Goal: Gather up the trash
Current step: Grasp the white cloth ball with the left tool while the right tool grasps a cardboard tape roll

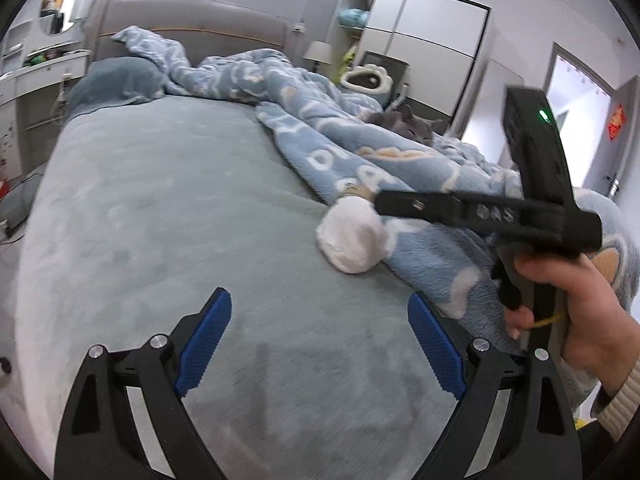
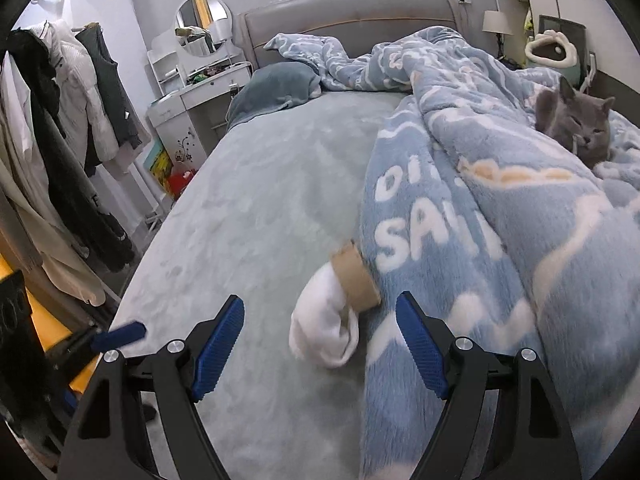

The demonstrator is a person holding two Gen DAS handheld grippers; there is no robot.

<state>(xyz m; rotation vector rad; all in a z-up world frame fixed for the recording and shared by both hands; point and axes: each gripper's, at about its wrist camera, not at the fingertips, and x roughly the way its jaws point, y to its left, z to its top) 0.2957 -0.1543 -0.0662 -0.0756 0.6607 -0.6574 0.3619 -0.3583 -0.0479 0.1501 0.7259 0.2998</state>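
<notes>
The cardboard tube [image 2: 355, 278] with white tissue [image 2: 326, 330] trailing from it lies on the grey-green bed [image 2: 256, 184], right at the edge of the rumpled blue blanket [image 2: 500, 220]. The tube's far end slips under the blanket fold, so its full length is hidden. In the left wrist view the tube is almost wholly covered by the tissue [image 1: 354, 236] and by the tip of the right gripper [image 1: 384, 200], which reaches in from the right; whether that tip touches the tissue cannot be told through the blur. A grey cat [image 2: 576, 124] lies on the blanket at the far right, its body partly sunk in the folds. Clothes [image 2: 60, 140] on a rack at the left are cut off by the lens edge.

The right gripper [image 2: 322, 344] has its 2 blue pads wide apart, gripping nothing, with the tissue lying between and just ahead of them. The left gripper [image 1: 320, 344] also stands wide apart and empty over bare bed, the tissue further ahead to its right. A hand [image 1: 576, 312] grips the right gripper's handle.
</notes>
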